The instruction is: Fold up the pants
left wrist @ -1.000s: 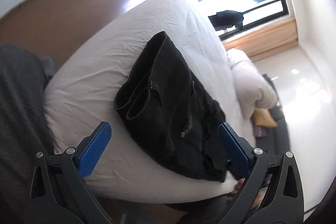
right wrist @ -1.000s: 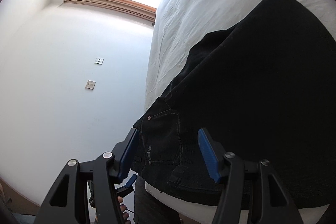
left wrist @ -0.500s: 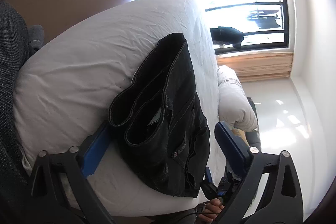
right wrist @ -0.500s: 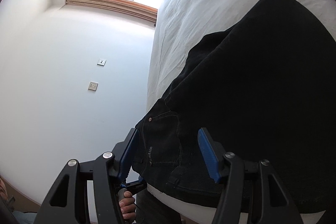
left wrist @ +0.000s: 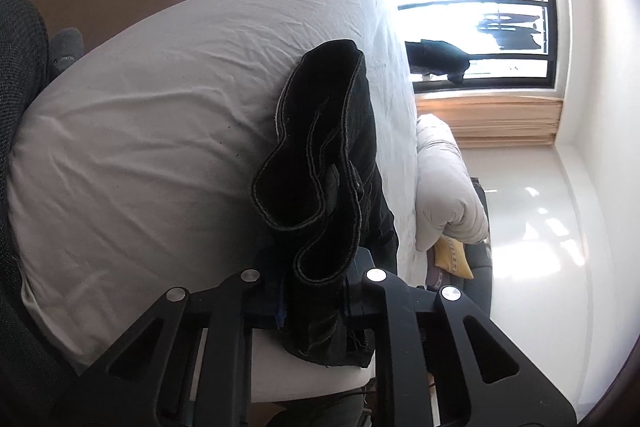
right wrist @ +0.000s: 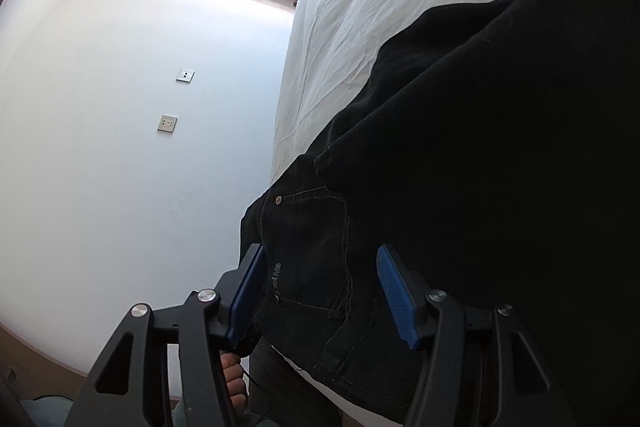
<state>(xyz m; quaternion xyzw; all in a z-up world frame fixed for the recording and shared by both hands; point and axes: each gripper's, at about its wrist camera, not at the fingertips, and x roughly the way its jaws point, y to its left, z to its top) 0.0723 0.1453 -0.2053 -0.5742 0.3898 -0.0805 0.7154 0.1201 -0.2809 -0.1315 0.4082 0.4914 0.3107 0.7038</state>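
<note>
Black denim pants (left wrist: 332, 163) lie on a white bed (left wrist: 160, 131), folded lengthwise, with the waistband end at the near edge. My left gripper (left wrist: 314, 291) is shut on the waistband; the fabric bunches up between its jaws and hides the blue pads. In the right wrist view the pants (right wrist: 480, 167) fill the right side, with a back pocket and rivet showing. My right gripper (right wrist: 320, 291) is open, its blue pads on either side of the pocket corner of the pants, at the bed edge.
A white duvet (left wrist: 444, 187) hangs off the far side of the bed. A yellow cushion (left wrist: 450, 259) and a dark chair sit beyond it. A barred window (left wrist: 480, 27) is behind. A white wall with two socket plates (right wrist: 168, 123) is left of the bed.
My left gripper moved forward onto the waistband and closed on it, bunching the fabric. My right gripper stayed open around the pocket corner, hardly moving.
</note>
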